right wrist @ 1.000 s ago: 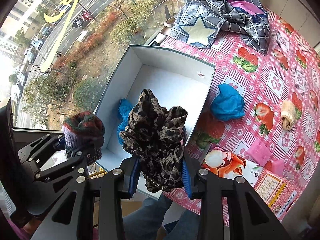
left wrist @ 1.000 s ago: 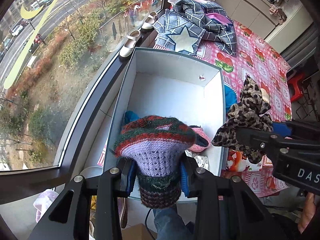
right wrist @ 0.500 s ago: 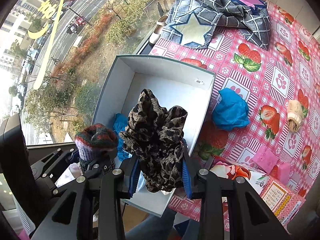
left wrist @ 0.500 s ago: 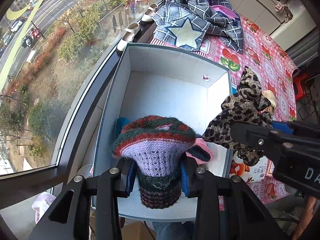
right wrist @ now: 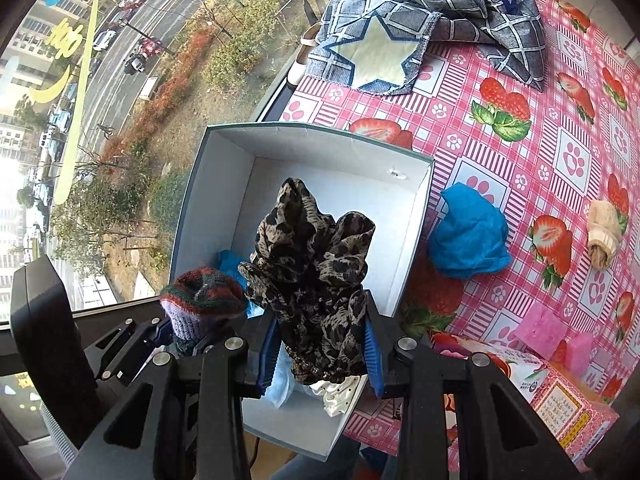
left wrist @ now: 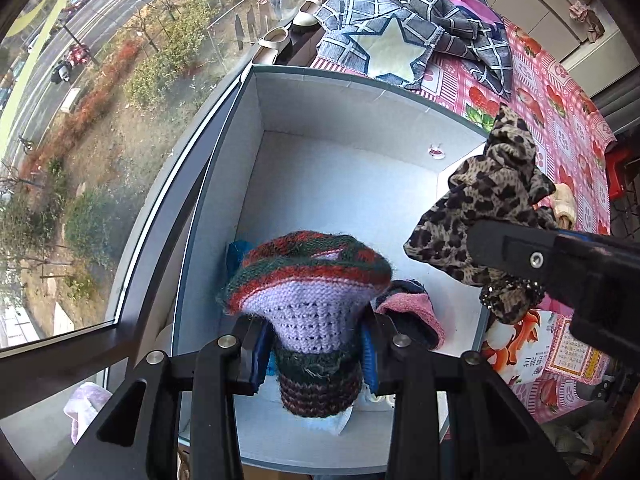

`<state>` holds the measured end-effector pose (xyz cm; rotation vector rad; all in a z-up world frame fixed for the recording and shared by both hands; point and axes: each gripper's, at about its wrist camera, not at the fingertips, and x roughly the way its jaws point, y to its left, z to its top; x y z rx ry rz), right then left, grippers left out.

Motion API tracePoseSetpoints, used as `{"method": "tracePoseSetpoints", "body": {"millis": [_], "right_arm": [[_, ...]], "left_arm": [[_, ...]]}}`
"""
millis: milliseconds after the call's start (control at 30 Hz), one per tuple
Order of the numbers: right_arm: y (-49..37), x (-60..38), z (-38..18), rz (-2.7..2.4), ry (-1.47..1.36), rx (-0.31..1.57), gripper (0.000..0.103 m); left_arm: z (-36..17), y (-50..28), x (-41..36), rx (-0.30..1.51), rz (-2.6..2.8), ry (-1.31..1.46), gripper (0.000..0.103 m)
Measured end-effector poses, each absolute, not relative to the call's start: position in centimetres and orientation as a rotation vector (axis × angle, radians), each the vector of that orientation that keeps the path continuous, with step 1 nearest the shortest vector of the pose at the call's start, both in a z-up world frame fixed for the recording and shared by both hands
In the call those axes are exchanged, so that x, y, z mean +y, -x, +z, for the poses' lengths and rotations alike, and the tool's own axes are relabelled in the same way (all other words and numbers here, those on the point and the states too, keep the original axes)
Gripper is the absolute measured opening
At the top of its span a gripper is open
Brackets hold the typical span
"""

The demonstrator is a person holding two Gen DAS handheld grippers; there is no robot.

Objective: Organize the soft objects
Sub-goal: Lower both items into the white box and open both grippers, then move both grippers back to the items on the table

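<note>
Left tool [left wrist: 316, 354] clenched the knit hat [left wrist: 310, 292] over the box [left wrist: 256, 128], ready to drop in; right tool [right wrist: 320, 354] gripped the leopard scarf [right wrist: 312, 276] likewise; blue cloth [right wrist: 466, 240] waited on the surface [right wrist: 560, 128].

The far half of the box [left wrist: 352, 200] floor was left bare, and a way down was offered there. The near end was taken up by a pink knit [left wrist: 416, 312] and a blue cloth [right wrist: 230, 262], and the window frame [left wrist: 168, 184] ran just beside the left wall.
</note>
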<state>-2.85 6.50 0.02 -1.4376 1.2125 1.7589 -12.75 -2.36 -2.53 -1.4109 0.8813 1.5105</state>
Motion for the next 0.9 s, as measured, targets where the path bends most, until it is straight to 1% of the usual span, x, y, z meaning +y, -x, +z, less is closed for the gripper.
{"method": "tracePoseSetpoints", "body": {"millis": [300,333,400,433,467,500,533,633,667,700,733,767,833,900], "right_arm": [[4.2,6.8,-1.6,1.769,1.463,1.225,0.036],[4.2,6.8,-1.7,1.770,1.467,1.224,0.036],[4.3,6.9,-1.8,1.776,1.471,1.212,0.037],[4.3,6.9,-1.8,1.780,1.475,1.210,0.038],[4.3,6.9,-1.8,1.784,1.478,1.212,0.046],[4.3,6.9,-1.6,1.787,1.476,1.209,0.054],[4.2,6.9,-1.4,1.792,1.469,1.200,0.056],[3.9,7.0,-0.9,1.797,1.457,1.175,0.057],[3.8,7.1,-0.8,1.798,1.454,1.178,0.061],[3.7,7.1,-0.7,1.797,1.450,1.184,0.075],[3.4,7.1,-0.6,1.795,1.439,1.190,0.080],[3.2,7.2,-0.5,1.786,1.427,1.190,0.087],[2.5,7.3,-0.3,1.779,1.396,1.227,0.092],[1.9,7.4,-0.1,1.763,1.380,1.252,0.100]], "left_arm": [[-3.6,13.0,-2.0,0.884,1.508,1.418,0.040],[-3.6,12.9,-2.0,0.879,1.509,1.417,0.042],[-3.6,12.9,-2.0,0.878,1.510,1.411,0.050],[-3.5,12.8,-2.0,0.875,1.513,1.405,0.061],[-3.3,12.8,-2.1,0.870,1.520,1.394,0.073],[-3.0,12.8,-2.2,0.860,1.531,1.380,0.078],[-2.7,12.8,-2.2,0.839,1.538,1.366,0.081],[-2.4,12.8,-2.3,0.791,1.523,1.368,0.085],[-2.4,12.7,-2.2,0.786,1.513,1.372,0.089],[-2.4,12.7,-2.3,0.776,1.500,1.387,0.094],[-2.4,12.7,-2.3,0.764,1.486,1.402,0.103],[-2.4,12.6,-2.4,0.748,1.477,1.405,0.102],[-2.2,12.3,-2.6,0.739,1.466,1.397,0.102],[-1.7,12.1,-2.9,0.717,1.453,1.398,0.103]]}}
